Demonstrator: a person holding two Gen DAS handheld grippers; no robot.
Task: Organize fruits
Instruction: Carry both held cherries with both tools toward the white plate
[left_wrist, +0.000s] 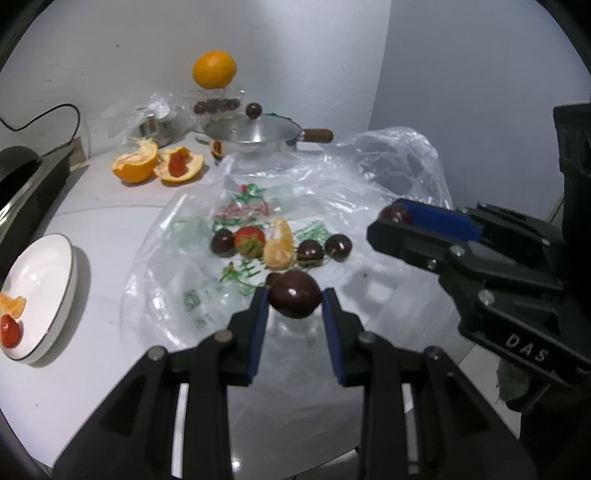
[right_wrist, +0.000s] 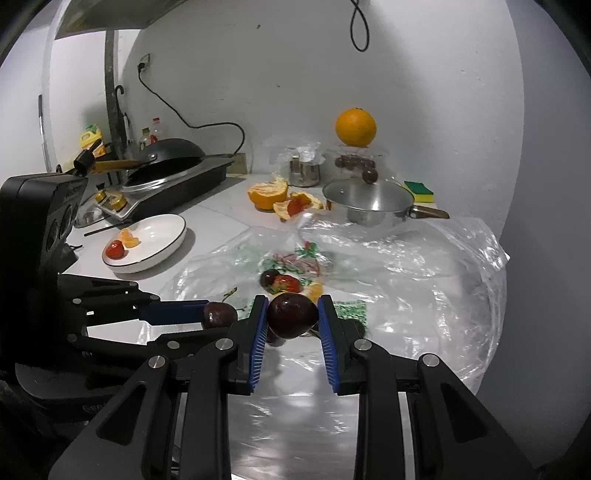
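Note:
My left gripper (left_wrist: 294, 300) is shut on a dark cherry (left_wrist: 294, 298) above the clear plastic bag (left_wrist: 391, 162). My right gripper (right_wrist: 292, 313) is shut on another dark cherry (right_wrist: 291, 314); it shows at the right of the left wrist view (left_wrist: 396, 214). The left gripper with its cherry (right_wrist: 218, 314) shows at the left of the right wrist view. On the bag lie a strawberry (left_wrist: 250, 240), an orange segment (left_wrist: 279, 248) and three cherries (left_wrist: 310, 251). A white plate (left_wrist: 48, 295) at the left holds a strawberry (left_wrist: 9, 330) and an orange segment (left_wrist: 14, 304).
A steel pot (left_wrist: 253, 133) with a wooden handle stands behind the bag. Orange peel halves (left_wrist: 157, 164) lie left of it. A whole orange (left_wrist: 214, 69) sits on a glass container of cherries (left_wrist: 216, 106). A stove with a black wok (right_wrist: 173, 166) stands far left. A sponge (right_wrist: 419, 190) lies by the wall.

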